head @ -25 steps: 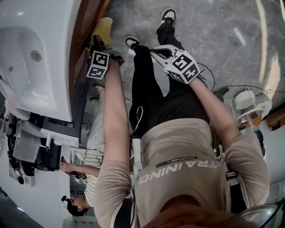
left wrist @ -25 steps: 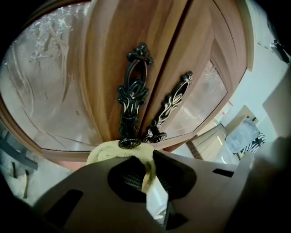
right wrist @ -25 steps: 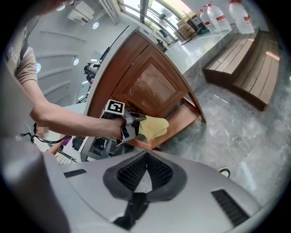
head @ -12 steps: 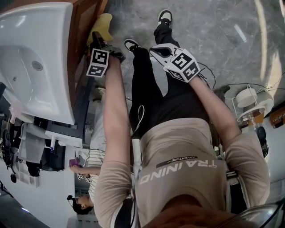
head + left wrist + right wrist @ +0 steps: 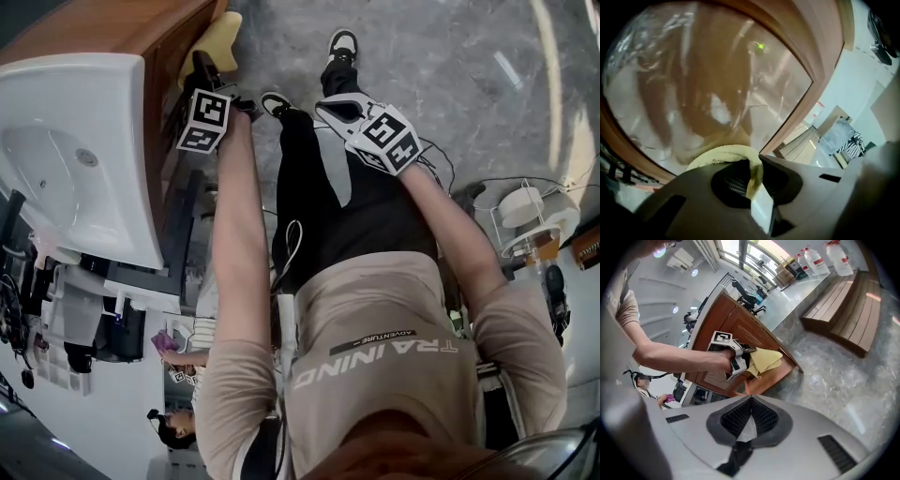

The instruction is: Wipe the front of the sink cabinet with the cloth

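A yellow cloth (image 5: 221, 39) is pressed against the brown wooden front of the sink cabinet (image 5: 174, 89), below the white sink (image 5: 84, 150). My left gripper (image 5: 202, 73) is shut on it. In the left gripper view a fold of the cloth (image 5: 725, 152) is pinched between the jaws, right up against the glossy cabinet panel (image 5: 708, 84). The right gripper view shows the left gripper (image 5: 746, 357) holding the cloth (image 5: 765, 359) on the cabinet (image 5: 733, 322). My right gripper (image 5: 339, 109) hovers over my legs, away from the cabinet, shut and empty (image 5: 743, 427).
The grey marble floor (image 5: 450, 66) lies beyond my shoes (image 5: 343, 39). A white round appliance (image 5: 527, 217) with cables stands at the right. A wooden bench (image 5: 848, 310) and water bottles (image 5: 825, 258) lie further off. Another person (image 5: 178, 375) sits near the cabinet's side.
My left gripper has slid the cloth a little farther along the cabinet front. More of the sink has come into view. The right gripper has barely moved.
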`<act>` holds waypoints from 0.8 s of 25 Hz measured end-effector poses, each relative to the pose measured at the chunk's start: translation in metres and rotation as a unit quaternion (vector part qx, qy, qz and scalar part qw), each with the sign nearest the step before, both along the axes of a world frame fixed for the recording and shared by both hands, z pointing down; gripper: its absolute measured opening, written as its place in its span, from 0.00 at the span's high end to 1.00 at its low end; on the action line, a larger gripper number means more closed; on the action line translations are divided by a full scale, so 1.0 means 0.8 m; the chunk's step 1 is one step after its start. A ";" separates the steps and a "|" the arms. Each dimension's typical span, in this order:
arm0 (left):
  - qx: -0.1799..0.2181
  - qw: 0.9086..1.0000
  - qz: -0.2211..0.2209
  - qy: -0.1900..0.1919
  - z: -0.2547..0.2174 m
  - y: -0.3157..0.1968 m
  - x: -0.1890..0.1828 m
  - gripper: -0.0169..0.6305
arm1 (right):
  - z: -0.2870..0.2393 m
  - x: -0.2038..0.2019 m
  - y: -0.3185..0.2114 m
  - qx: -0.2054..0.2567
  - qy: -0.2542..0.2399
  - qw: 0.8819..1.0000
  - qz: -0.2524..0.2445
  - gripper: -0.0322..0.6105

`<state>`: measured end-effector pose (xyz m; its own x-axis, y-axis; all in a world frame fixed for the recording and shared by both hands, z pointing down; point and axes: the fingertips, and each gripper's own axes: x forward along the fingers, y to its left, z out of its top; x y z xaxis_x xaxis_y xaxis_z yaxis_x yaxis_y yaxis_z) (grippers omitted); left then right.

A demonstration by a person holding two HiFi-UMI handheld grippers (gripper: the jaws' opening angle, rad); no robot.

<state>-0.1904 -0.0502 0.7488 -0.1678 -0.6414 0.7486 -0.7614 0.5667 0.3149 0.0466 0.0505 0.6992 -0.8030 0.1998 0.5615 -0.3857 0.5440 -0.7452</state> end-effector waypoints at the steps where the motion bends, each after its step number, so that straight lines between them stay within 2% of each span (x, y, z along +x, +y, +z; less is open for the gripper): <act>1: 0.003 1.000 0.004 0.001 0.001 -0.010 0.003 0.91 | 0.003 0.002 -0.004 -0.001 0.001 1.000 0.002 0.93; 12: 0.000 0.999 0.037 0.017 0.004 -0.083 0.045 0.91 | 0.010 0.024 -0.044 -0.008 0.006 1.000 0.017 0.93; 17: 0.021 0.999 0.037 0.031 0.000 -0.111 0.059 0.91 | 0.010 0.021 -0.075 0.006 0.002 1.000 0.026 0.93; 20: 0.036 0.997 0.052 0.031 -0.016 -0.120 0.071 0.91 | 0.005 0.019 -0.080 0.013 -0.001 1.000 0.022 0.93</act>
<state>-0.1333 -0.1459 0.7358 -0.0516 -0.7053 0.7071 -0.7930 0.4594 0.4003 0.0619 -0.0136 0.7028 -0.8121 0.1500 0.5639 -0.4075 0.5460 -0.7320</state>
